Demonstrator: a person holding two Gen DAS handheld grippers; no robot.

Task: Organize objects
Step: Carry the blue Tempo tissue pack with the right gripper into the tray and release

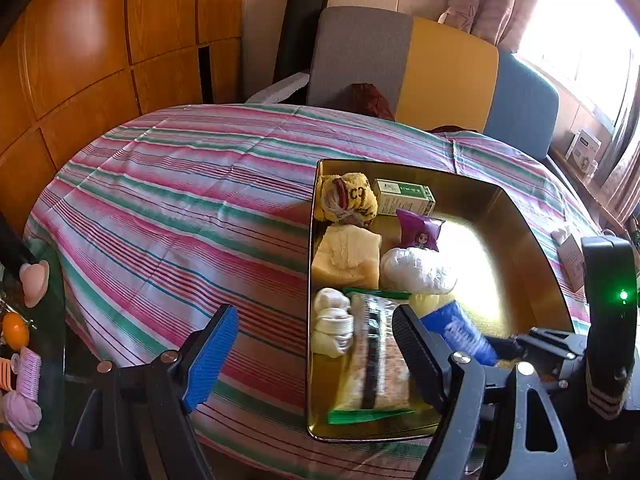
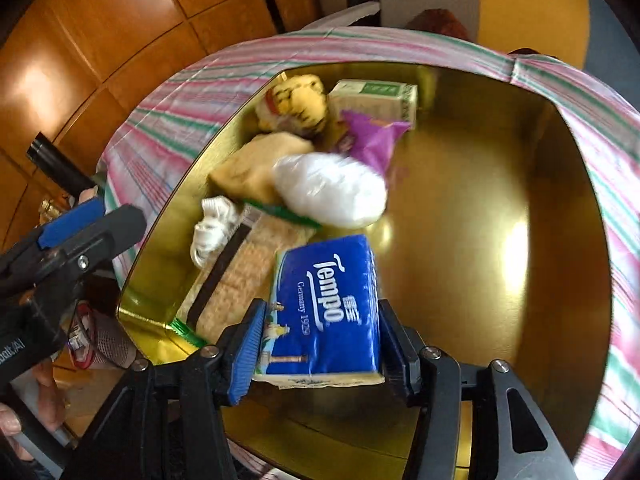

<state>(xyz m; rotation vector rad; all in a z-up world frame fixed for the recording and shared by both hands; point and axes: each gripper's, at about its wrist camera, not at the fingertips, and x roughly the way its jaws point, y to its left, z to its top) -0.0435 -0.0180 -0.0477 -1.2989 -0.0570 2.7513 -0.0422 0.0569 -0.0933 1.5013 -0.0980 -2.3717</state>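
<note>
Over the gold tray (image 2: 500, 208), the right claw (image 2: 320, 344) grasps a blue tissue pack (image 2: 326, 304) by its two long sides, the blue pad on one side and the black finger on the other. This view is blurred, so whether the pads press hard cannot be told. The pack hangs above the near part of the tray, next to the cracker bag (image 2: 240, 276) with its dark strip.

Along the tray's left side lie the other things: a white sock roll (image 2: 212, 228) by the wall, a cream cloth (image 2: 256, 168) beyond it, a white plastic bag (image 2: 332, 188) to that cloth's right, a purple packet (image 2: 372, 136), a yellow towel (image 2: 296, 104) and a green-and-white box (image 2: 376, 98) at the far end. The tray's right half is bare metal with a bright glare.

From the left wrist view, the left claw (image 1: 316, 356) stands released, with nothing between its fingers, over the tray's near left edge and the striped cloth (image 1: 180, 208) that covers the counter. The right claw shows there too, low at the right, with the blue pack (image 1: 460, 328) partly hidden behind the left claw's black finger (image 1: 420, 352). A small tissue box (image 1: 570, 256) lies on the cloth beyond the tray's right wall.
</note>
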